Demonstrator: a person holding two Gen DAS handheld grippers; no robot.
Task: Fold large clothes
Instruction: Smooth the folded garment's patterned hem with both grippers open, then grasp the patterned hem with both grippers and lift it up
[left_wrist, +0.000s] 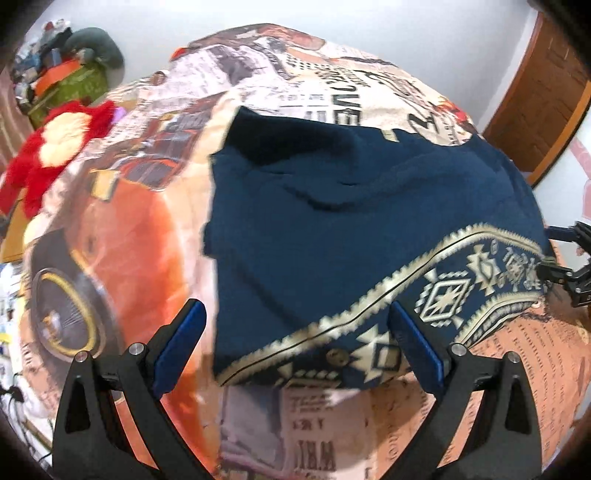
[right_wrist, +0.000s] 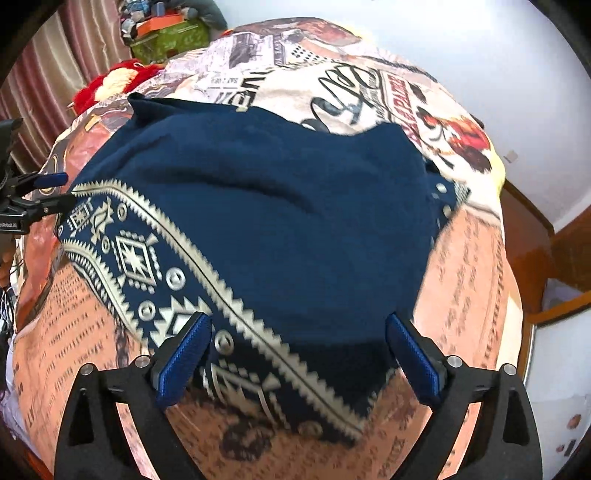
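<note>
Both grippers, left gripper (left_wrist: 295, 347) and right gripper (right_wrist: 299, 354), were wide open, empty, above the navy garment (right_wrist: 280, 206) spread flat on the bed (left_wrist: 122, 221) for folding.

White wall (left_wrist: 424, 33), wooden door (left_wrist: 543, 92)

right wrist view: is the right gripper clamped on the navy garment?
No. The right gripper stands wide open above the navy garment, its blue pads clear of the cloth.

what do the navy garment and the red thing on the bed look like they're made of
Navy blue garment: soft matte knit or fleece, judging by its limp folds; the cream geometric border looks woven or printed. Red and cream fluffy item: plush, shaggy pile, probably synthetic.
</note>
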